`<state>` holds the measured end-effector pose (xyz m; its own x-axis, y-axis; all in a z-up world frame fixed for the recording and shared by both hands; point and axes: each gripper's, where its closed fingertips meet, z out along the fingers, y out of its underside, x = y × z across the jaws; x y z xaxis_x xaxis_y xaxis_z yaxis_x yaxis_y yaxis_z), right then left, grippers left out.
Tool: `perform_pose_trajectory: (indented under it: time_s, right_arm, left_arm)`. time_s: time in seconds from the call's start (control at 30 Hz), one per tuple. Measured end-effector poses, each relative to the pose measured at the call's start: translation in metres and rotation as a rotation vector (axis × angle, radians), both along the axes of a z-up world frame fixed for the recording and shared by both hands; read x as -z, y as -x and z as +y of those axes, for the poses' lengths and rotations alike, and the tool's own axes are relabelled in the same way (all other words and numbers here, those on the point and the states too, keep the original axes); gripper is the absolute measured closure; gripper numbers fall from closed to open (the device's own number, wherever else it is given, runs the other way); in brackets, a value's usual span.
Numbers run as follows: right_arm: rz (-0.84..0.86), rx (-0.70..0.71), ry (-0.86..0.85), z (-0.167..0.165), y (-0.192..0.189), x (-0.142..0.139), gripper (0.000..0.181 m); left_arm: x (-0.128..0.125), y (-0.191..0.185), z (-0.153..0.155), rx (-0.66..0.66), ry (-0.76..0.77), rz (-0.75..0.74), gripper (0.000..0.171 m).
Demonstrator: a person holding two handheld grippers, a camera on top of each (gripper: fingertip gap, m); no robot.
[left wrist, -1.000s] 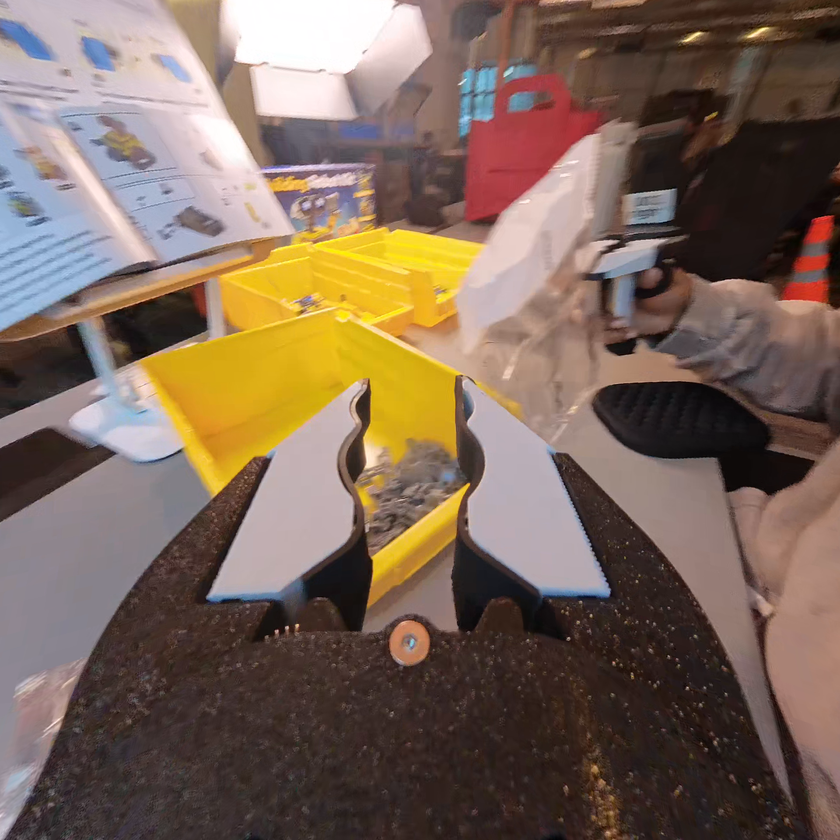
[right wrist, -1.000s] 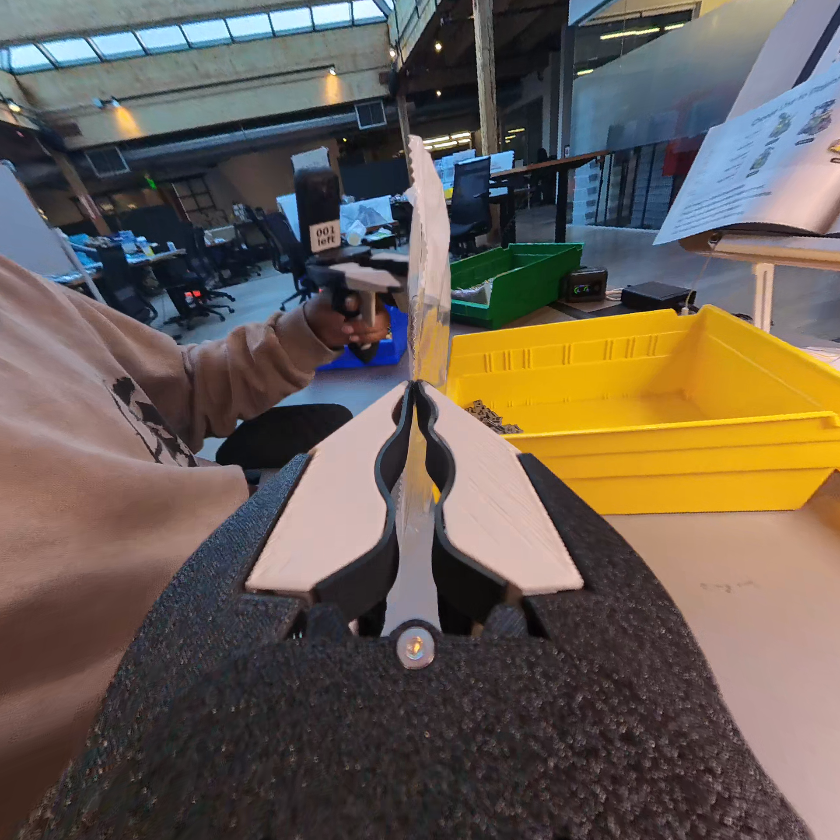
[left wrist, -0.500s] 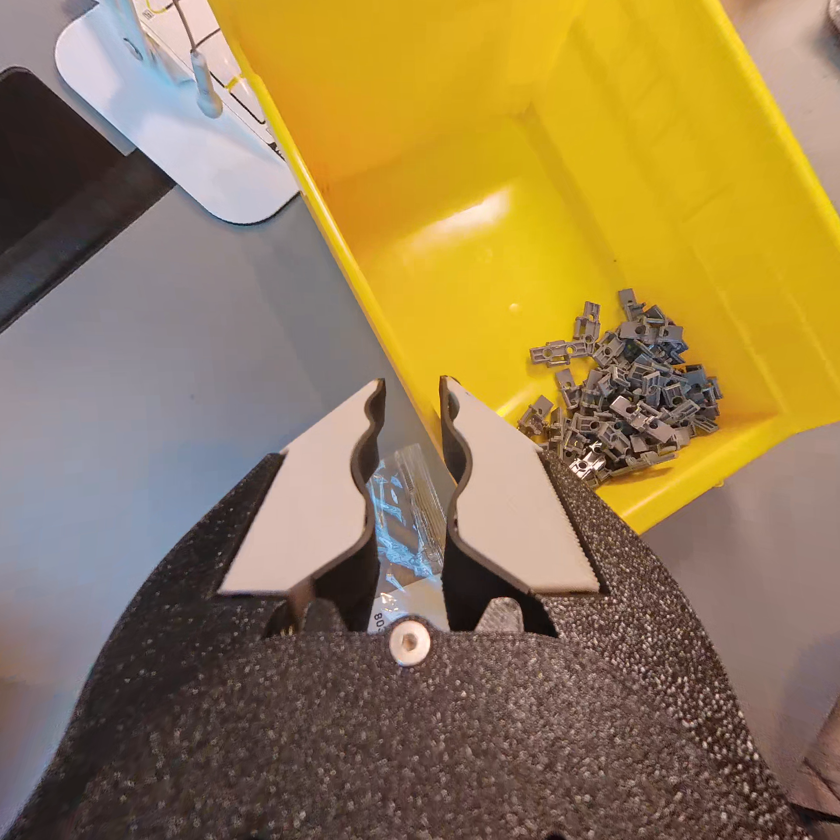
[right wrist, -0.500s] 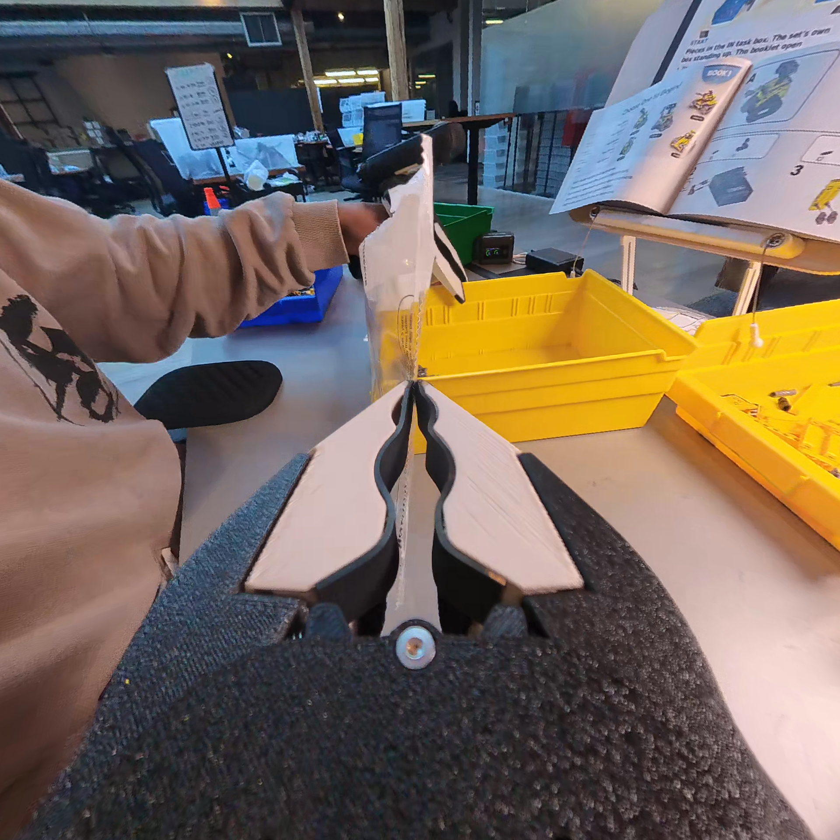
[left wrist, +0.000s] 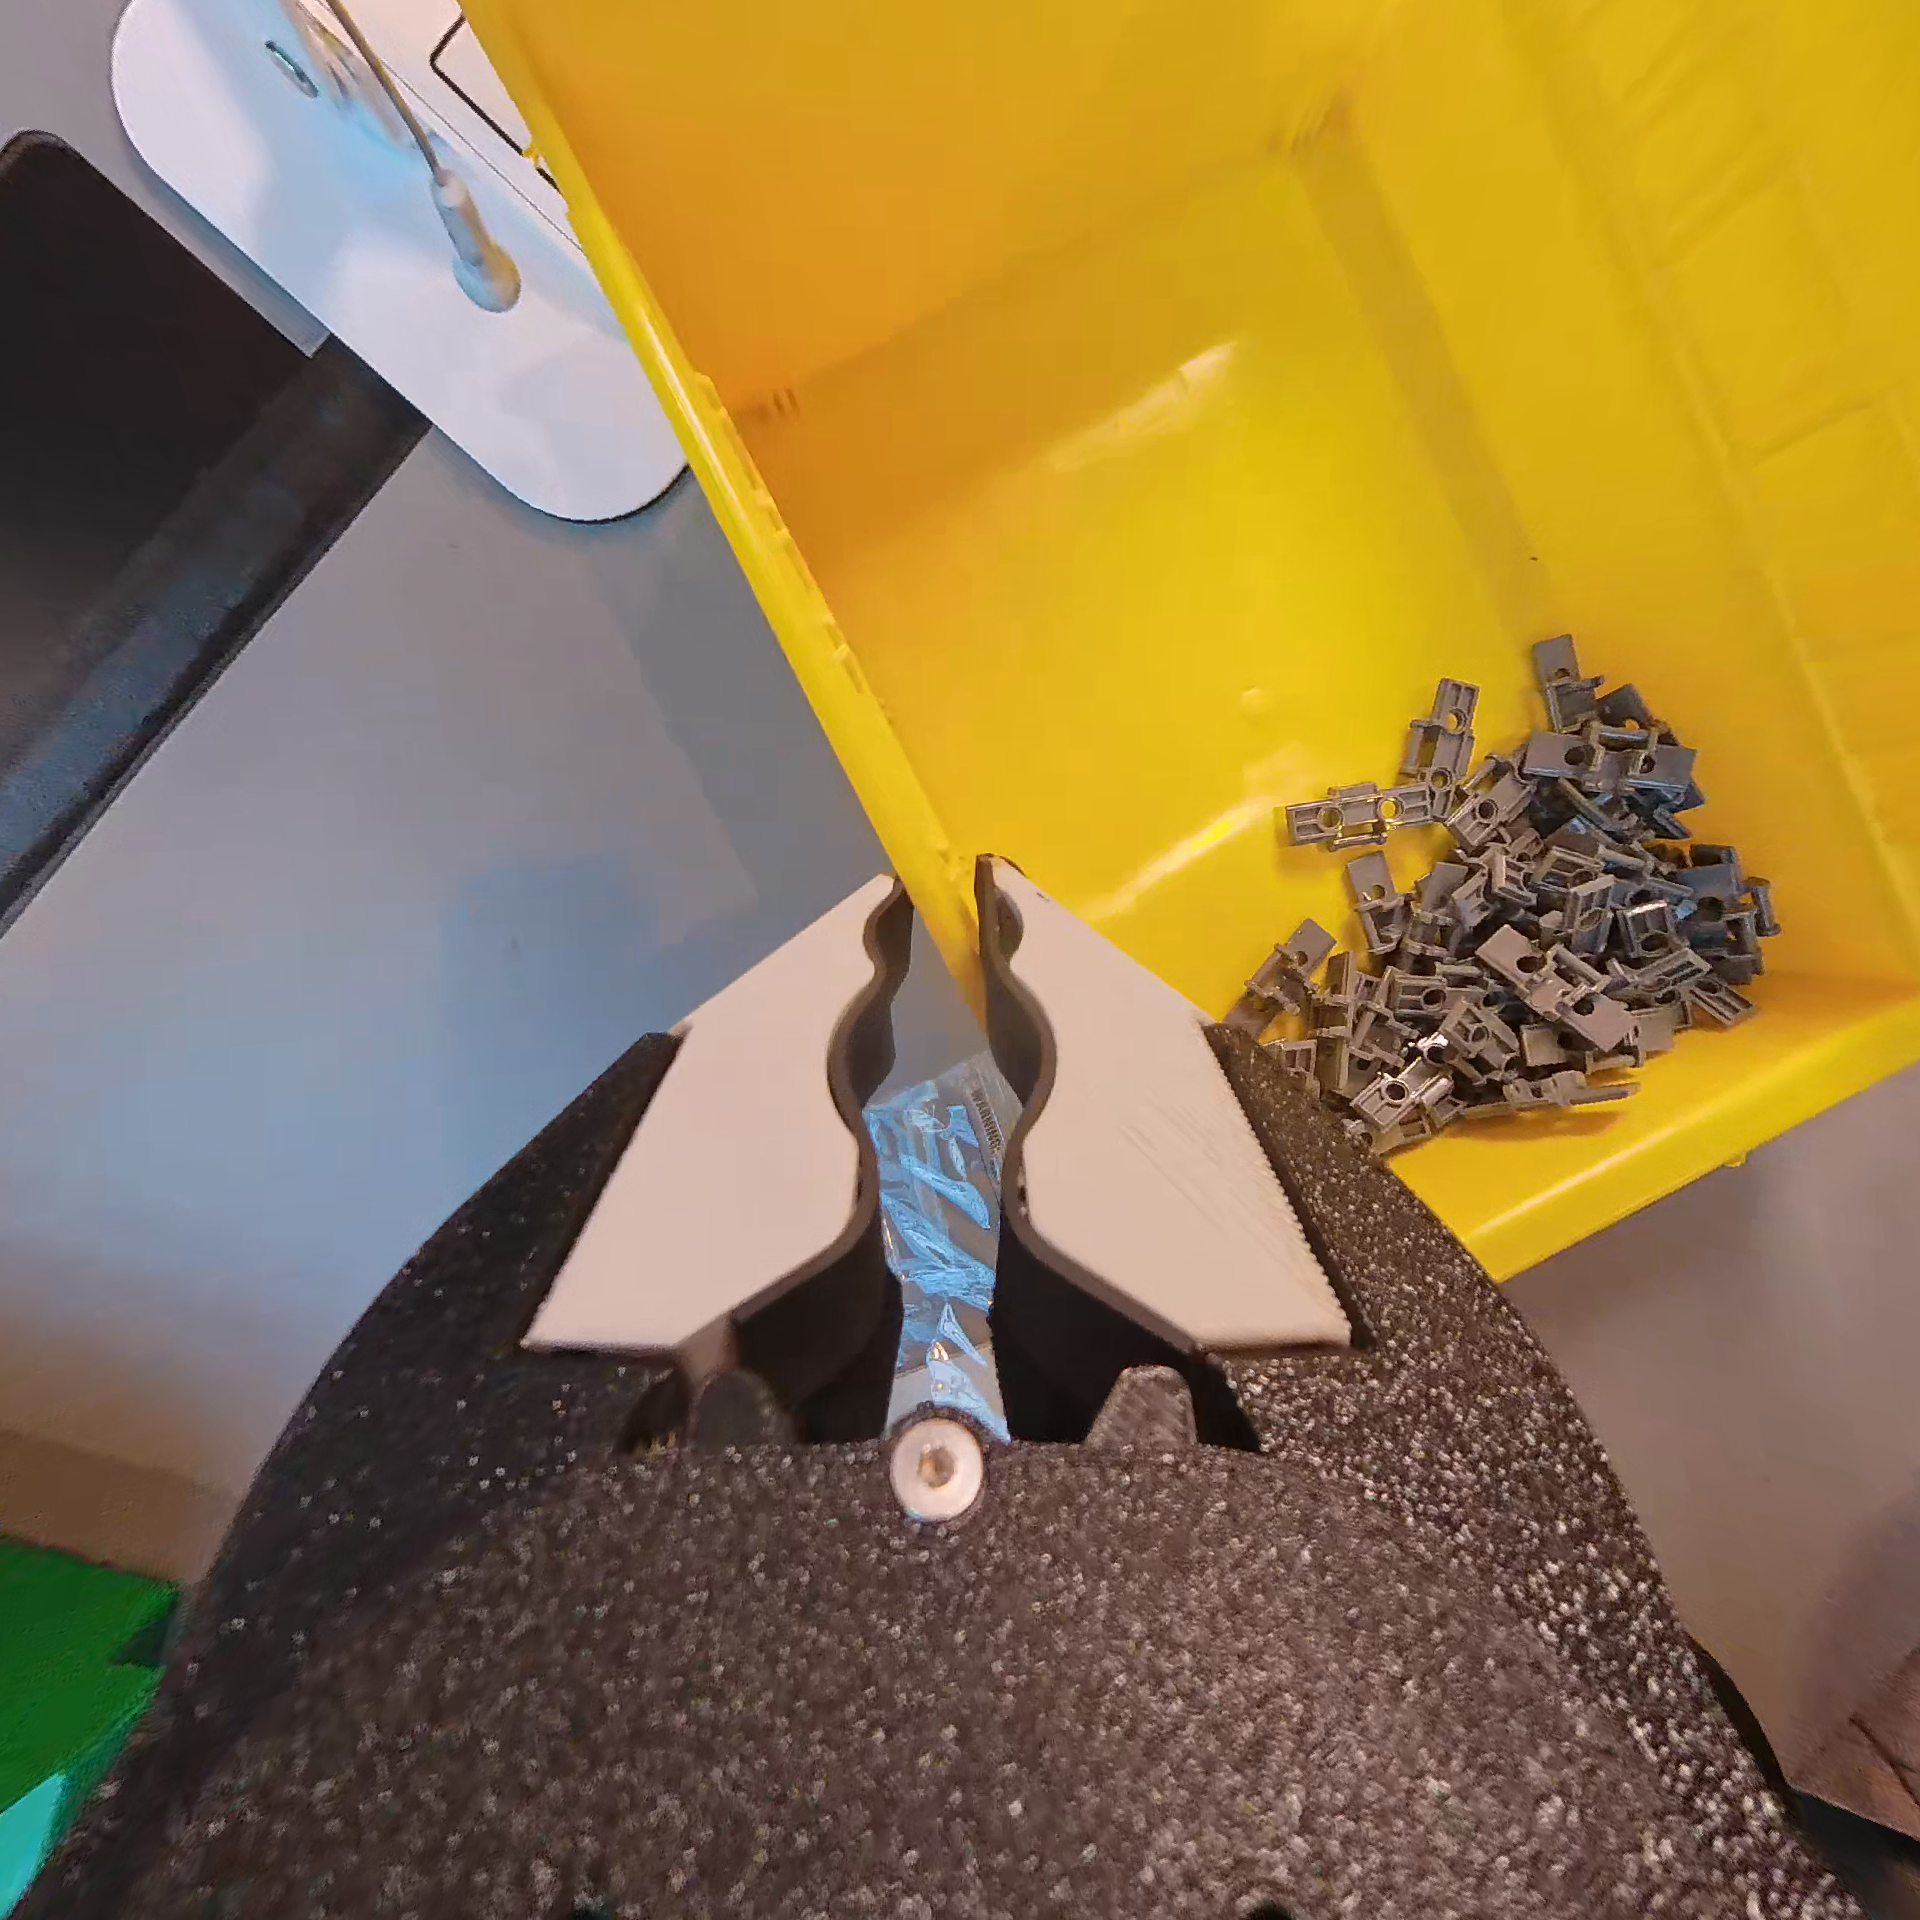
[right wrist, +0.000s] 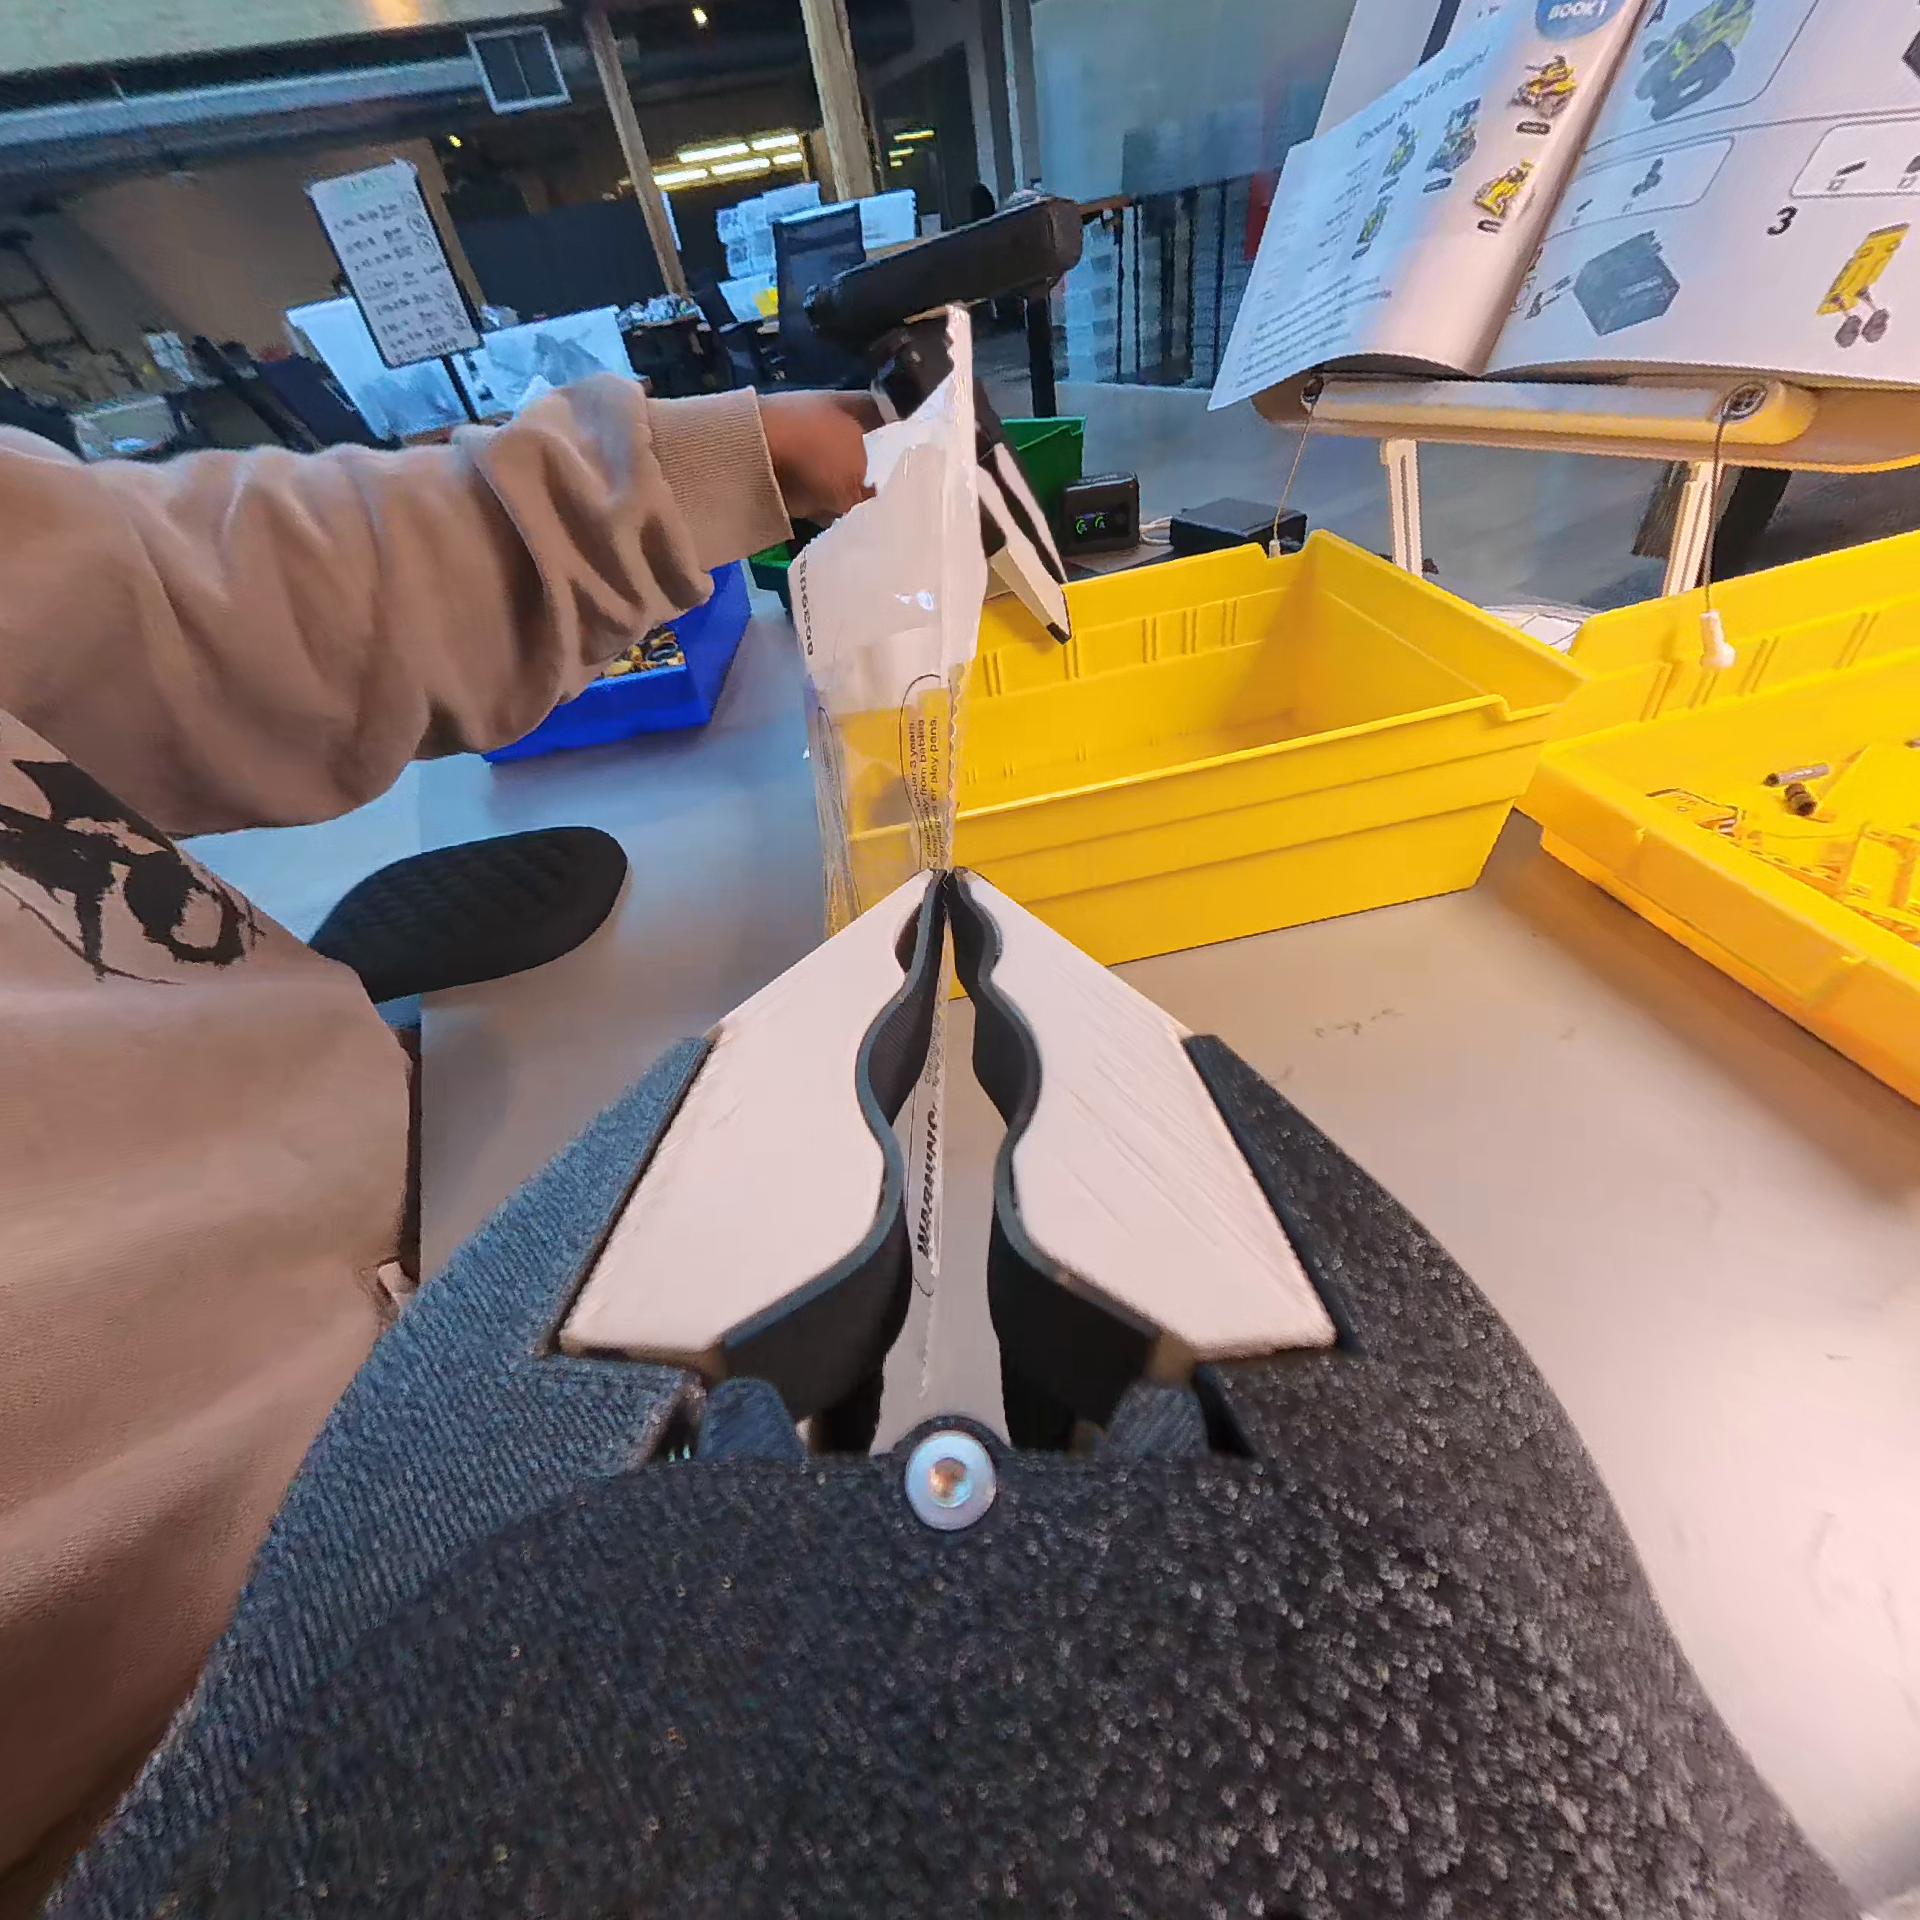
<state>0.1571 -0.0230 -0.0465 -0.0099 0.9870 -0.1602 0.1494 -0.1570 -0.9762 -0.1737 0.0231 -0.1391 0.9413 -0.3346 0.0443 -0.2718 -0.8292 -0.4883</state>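
While the right gripper pinches the clear crinkly plastic bag taut at 12 o'clock, the left gripper sits narrowly parted around its top, above the yellow plastic bin holding small grey bricks at 3 o'clock.

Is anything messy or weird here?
Nothing is spilled. The grey pieces lie heaped in one corner of the yellow bin. One odd sight: an empty-looking plastic bag is stretched upright between the right gripper at its bottom and the left gripper at its top.
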Motion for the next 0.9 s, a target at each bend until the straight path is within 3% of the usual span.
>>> perform_pose_trajectory:
  time_s: [0.2,0.33,0.4,0.43,0.57,0.7,0.83,0.9]
  right_arm:
    - [0.03,-0.021,0.012,-0.005,-0.001,-0.006,0.181]
    - [0.088,-0.077,-0.032,-0.018,-0.006,-0.016,0.181]
    - [0.127,-0.118,-0.069,-0.028,-0.009,-0.023,0.181]
    - [0.145,-0.138,-0.086,-0.033,-0.011,-0.027,0.181]
    - [0.242,-0.241,-0.135,-0.061,-0.02,-0.05,0.181]
    - [0.284,-0.296,-0.153,-0.08,-0.026,-0.066,0.181]
    - [0.279,-0.32,-0.147,-0.089,-0.024,-0.07,0.181]
    - [0.253,-0.306,-0.153,-0.086,-0.022,-0.064,0.181]
  left_arm:
    - [0.001,0.002,-0.002,0.025,0.005,0.12,0.159]
    - [0.001,-0.004,-0.002,0.028,0.039,0.032,0.154]
    - [-0.002,-0.021,-0.003,0.016,0.088,-0.179,0.12]
    - [0.0,-0.023,-0.003,0.004,0.107,-0.23,0.121]
    - [0.023,-0.021,-0.001,0.019,0.131,-0.181,0.128]
    - [0.029,-0.015,0.008,0.002,0.081,-0.081,0.144]
    - [0.03,-0.005,0.014,-0.018,0.042,-0.013,0.168]
    - [0.03,-0.006,0.011,-0.001,0.048,-0.007,0.168]
